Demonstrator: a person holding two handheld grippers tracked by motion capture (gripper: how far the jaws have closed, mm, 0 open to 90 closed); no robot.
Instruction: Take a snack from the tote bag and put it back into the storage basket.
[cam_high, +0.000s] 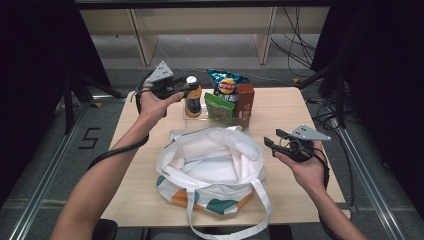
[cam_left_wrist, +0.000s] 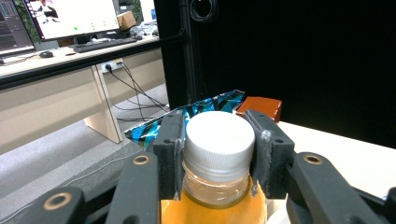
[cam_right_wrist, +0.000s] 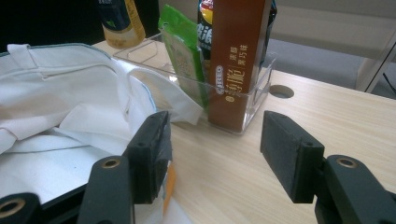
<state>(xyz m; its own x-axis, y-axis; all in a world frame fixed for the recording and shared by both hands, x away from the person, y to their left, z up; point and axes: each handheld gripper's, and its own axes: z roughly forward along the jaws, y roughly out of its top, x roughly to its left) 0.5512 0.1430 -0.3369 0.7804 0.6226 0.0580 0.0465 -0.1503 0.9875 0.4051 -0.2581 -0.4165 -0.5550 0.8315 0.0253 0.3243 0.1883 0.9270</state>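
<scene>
My left gripper (cam_left_wrist: 218, 154) is clamped on the white cap of the juice bottle (cam_left_wrist: 215, 205), which stands upright in the clear tray (cam_right_wrist: 254, 100) (snack packs beside it). My right gripper (cam_right_wrist: 215, 154) hovers with jaws apart, nothing between them, just beside the white tote bag (cam_high: 210, 165).

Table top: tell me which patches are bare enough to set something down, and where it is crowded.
The table is bare right of the clear tray, out to the right edge past the right gripper. A narrower bare strip runs left of the tote bag. Crowded: the tray at the back, holding bottle, chip bag and brown box, and the centre under the bag.
</scene>
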